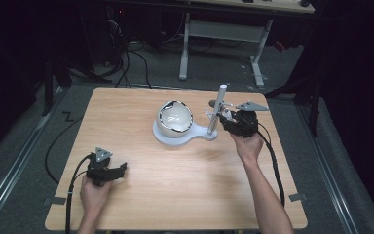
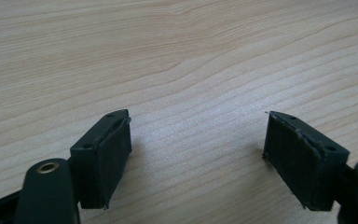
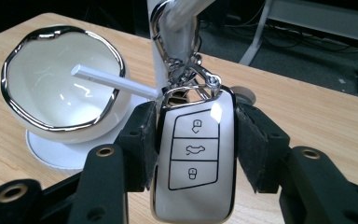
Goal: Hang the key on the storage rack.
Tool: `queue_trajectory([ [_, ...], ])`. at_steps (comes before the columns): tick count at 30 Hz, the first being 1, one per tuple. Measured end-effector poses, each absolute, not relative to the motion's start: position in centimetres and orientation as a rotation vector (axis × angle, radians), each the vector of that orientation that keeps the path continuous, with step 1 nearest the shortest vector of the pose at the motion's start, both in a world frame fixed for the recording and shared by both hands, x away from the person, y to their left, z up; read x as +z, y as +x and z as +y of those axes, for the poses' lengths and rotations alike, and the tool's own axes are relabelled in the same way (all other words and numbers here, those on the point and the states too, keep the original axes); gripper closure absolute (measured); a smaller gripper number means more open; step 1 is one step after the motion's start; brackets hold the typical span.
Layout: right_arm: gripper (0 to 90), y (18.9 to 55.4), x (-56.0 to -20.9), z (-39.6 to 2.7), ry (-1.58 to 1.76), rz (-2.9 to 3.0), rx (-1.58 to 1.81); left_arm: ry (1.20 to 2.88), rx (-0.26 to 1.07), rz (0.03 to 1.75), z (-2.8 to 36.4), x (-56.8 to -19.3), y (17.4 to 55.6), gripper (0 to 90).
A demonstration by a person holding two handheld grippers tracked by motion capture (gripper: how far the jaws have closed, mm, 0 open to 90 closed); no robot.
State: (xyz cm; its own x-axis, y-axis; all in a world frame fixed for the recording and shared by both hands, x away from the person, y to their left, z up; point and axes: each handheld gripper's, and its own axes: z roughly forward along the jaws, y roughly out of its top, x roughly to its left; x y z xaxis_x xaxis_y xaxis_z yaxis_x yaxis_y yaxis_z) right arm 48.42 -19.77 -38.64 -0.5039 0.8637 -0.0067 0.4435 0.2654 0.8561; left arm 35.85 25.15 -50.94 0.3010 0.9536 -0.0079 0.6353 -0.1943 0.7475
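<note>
My right gripper [image 3: 196, 140] is shut on a white car key fob [image 3: 195, 163] with three buttons and a chrome edge. Its metal ring [image 3: 186, 65] hooks over a peg of the white stand [image 1: 215, 117], just right of the post. In the high view this gripper [image 1: 233, 120] sits beside the stand at the table's right. A white bowl with a silver rim [image 1: 174, 118] rests on the stand's round base [image 1: 161, 138]. My left gripper [image 2: 196, 154] is open over bare wood, and in the high view it [image 1: 119, 170] lies near the front left.
The wooden table [image 1: 175, 185] has wide free room in front and on the left. A thin white peg [image 3: 114, 80] juts from the post toward the bowl. Beyond the table's far edge stand desk legs [image 1: 185, 48] and cables on a dark floor.
</note>
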Motion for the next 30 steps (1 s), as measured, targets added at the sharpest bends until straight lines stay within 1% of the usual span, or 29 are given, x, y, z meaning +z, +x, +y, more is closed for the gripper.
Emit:
queue_trajectory([
  [16,49.5,48.5,-39.1,-19.2,1.169,2.086,1.173,1.918,0.627,1.411,25.1,-50.9,35.8,23.5],
  [20,47.9,48.2,-38.8,-19.3,1.158,2.081,1.200,1.918,0.627,1.412,25.1,-50.9,35.8,23.5],
  [30,48.1,47.5,-37.9,-19.7,1.138,2.051,1.218,1.919,0.627,1.412,25.1,-50.9,35.8,23.5],
])
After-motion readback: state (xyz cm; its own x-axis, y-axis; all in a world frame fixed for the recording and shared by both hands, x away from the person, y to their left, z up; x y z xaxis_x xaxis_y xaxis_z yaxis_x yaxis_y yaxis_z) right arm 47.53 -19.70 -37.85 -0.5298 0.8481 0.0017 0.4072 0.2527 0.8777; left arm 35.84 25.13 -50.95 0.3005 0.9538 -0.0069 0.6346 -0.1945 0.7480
